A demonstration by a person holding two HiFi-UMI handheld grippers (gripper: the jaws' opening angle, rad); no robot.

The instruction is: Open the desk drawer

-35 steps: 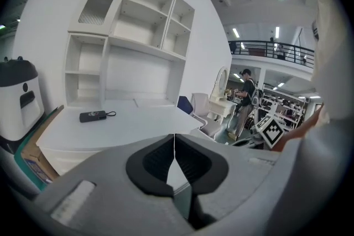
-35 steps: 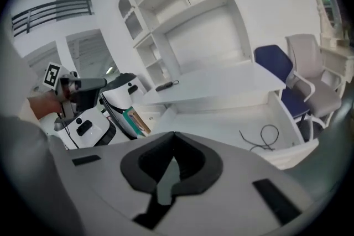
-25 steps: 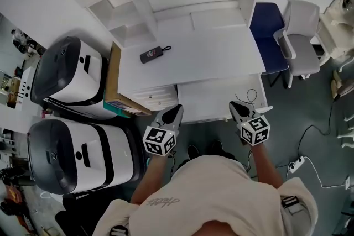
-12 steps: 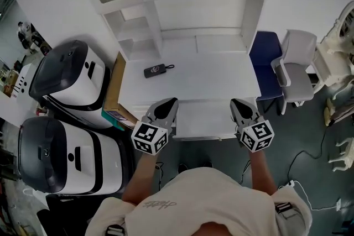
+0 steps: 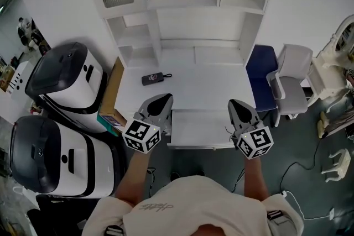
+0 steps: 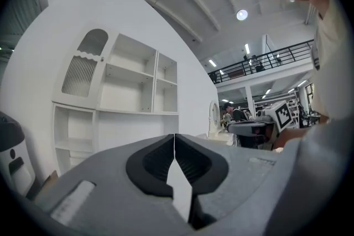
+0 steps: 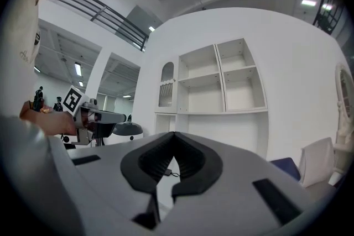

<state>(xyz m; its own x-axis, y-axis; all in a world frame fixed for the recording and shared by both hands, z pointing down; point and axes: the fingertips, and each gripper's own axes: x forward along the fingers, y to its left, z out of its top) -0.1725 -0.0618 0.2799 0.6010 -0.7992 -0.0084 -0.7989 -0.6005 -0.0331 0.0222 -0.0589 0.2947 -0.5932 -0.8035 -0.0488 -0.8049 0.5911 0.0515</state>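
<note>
A white desk (image 5: pixel 204 88) with a shelf hutch stands ahead of me. A white drawer (image 5: pixel 199 129) is pulled out from under its front edge. My left gripper (image 5: pixel 164 98) hovers over the drawer's left end, shut and empty. Its jaws meet at the tips in the left gripper view (image 6: pixel 175 138), pointing at the hutch. My right gripper (image 5: pixel 234 103) hovers over the drawer's right end, also shut on nothing (image 7: pixel 174 135). A small black device with a strap (image 5: pixel 152 78) lies on the desk top, left of centre.
Two large grey-and-white machines (image 5: pixel 61 77) (image 5: pixel 55 155) stand to the left of the desk, with a cardboard box (image 5: pixel 113 91) against the desk's side. A blue chair (image 5: pixel 260 72) and a white chair (image 5: pixel 293 77) are at the right. Cables lie on the floor.
The head view has swung upward and shows more of the hutch. Both grippers have shifted up and a little left in the picture, from the drawer's front edge to over its two ends. They remain shut.
</note>
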